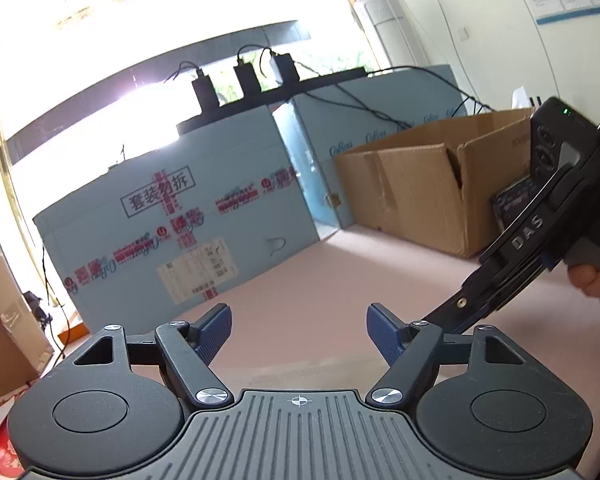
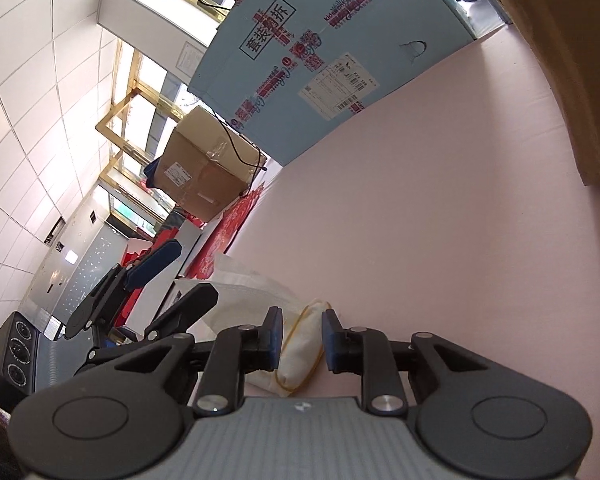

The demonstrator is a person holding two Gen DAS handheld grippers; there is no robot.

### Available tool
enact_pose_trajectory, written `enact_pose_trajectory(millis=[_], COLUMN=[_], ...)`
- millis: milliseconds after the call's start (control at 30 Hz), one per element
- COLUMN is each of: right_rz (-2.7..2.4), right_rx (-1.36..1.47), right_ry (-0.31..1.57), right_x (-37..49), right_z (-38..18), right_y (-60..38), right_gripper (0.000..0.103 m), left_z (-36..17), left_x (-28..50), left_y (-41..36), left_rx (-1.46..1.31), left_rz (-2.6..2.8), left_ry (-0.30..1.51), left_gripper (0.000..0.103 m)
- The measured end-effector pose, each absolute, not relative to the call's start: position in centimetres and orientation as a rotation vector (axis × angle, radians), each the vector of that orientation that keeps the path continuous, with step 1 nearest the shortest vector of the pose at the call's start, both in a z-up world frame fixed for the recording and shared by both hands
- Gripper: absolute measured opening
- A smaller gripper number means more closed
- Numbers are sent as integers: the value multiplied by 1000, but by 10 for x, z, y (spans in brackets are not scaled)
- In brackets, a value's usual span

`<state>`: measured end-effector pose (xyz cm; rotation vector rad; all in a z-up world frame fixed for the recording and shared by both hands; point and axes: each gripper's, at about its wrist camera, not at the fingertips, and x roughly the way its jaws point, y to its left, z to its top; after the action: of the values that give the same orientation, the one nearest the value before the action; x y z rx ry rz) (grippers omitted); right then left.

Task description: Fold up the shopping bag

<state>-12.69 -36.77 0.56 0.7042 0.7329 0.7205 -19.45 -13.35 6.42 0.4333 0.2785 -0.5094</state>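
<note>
The shopping bag is a white bundle with a yellow rubber band around it. It sits between the blue pads of my right gripper, which is shut on it just above the pink table; loose white plastic trails away to the left. My left gripper is open over the table with nothing between its fingers. In the right wrist view the left gripper stands at the left of the bag, apart from it. A hand holds the right gripper's body at the right; the bag is hidden in the left wrist view.
A light blue printed carton stands along the table's far side, with an open brown cardboard box to its right. A taped cardboard box and red paper items lie beyond the table's left end. Cables hang over the blue carton.
</note>
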Motion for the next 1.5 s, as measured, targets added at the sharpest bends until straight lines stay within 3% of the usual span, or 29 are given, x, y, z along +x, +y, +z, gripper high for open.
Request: enact_pose_trajectory(millis=[67, 133, 367, 733, 1133, 1200, 1333, 1400, 1433, 1500], right_rz=[727, 718, 750, 772, 730, 735, 729, 674, 674, 668], right_rx=[721, 724, 714, 697, 529, 556, 605, 571, 563, 524], right_ry=[726, 727, 786, 811, 753, 759, 785, 782, 778, 760], right_x=[-125, -121, -110, -117, -132, -131, -125, -127, -128, -132], right_z=[4, 3, -8, -15, -3, -5, -5, 0, 2, 8], right_y=[-365, -362, -352, -354, -342, -346, -355, -361, -364, -368], right_gripper=[12, 10, 5, 0, 0, 0, 7, 17, 19, 36], left_z=[57, 46, 24, 21, 37, 35, 33, 33, 33, 34], left_x=[-186, -176, -165, -173, -173, -171, -165, -163, -162, -159], left_y=[-138, -141, -147, -145, -146, -147, -139, -134, -130, -122], left_rx=[402, 370, 292, 373, 489, 496, 495, 497, 492, 472], left_rz=[-590, -620, -589, -443, -378, -403, -430, -489, -525, -590], left_ry=[394, 489, 610, 643, 542, 544, 532, 547, 562, 586], left_gripper=[38, 32, 33, 35, 35, 40, 42, 59, 60, 60])
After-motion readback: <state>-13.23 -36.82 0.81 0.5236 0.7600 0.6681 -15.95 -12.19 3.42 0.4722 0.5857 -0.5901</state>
